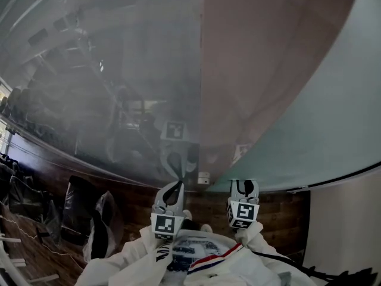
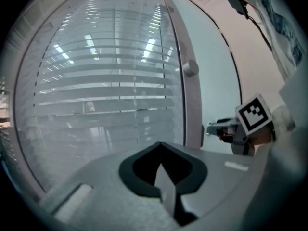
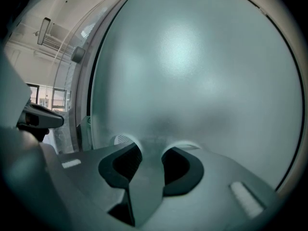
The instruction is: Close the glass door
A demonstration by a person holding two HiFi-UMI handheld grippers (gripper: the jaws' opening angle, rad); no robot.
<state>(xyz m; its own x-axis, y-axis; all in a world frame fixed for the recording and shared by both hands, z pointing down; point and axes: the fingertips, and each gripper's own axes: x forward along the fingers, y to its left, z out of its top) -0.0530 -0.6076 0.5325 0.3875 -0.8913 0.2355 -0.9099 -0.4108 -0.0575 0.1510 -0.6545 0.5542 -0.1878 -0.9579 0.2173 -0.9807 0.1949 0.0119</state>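
Frosted glass door (image 3: 192, 61) close before right hand-held gripper (image 3: 150, 153), jaws apart.

The frosted glass door (image 3: 192, 71) stands upright, seemingly nearly shut.

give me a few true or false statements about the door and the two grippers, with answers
1. The right gripper has its jaws apart with nothing between them. True.
2. The left gripper grips a door handle. False: its jaws are together on nothing, and it faces the clear glass panel.
3. Slatted blinds show through the clear glass panel. True.
4. The panel in front of the right gripper is see-through. False: it is a frosted panel, and nothing shows behind it.
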